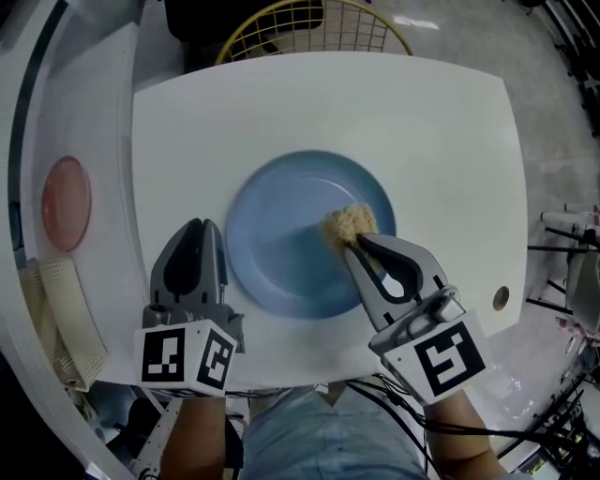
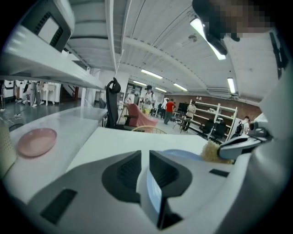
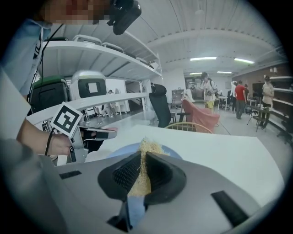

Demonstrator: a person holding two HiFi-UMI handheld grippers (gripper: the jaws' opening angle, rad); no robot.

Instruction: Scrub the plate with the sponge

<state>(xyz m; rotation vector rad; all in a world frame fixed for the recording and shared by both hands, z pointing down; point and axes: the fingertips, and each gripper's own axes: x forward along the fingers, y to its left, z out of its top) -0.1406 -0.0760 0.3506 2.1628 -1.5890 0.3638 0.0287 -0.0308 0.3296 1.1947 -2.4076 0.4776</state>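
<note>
A round blue plate [image 1: 281,244] lies flat in the middle of the white table [image 1: 441,141]. My right gripper [image 1: 354,242] is shut on a tan, fibrous sponge [image 1: 349,223], which rests on the plate's right half. In the right gripper view the sponge [image 3: 145,151] sticks out between the jaws over the plate [image 3: 114,151]. My left gripper [image 1: 197,225] sits shut and empty just left of the plate's rim. I cannot tell whether it touches the rim. From the left gripper view the plate [image 2: 183,154] and sponge [image 2: 210,151] lie to the right of the jaws [image 2: 145,157].
A pink dish [image 1: 66,202] sits on the side counter at far left, with a cream mesh mat [image 1: 61,319] below it. A yellow wire chair [image 1: 309,28] stands beyond the table's far edge. A small hole [image 1: 501,298] marks the table's right front corner.
</note>
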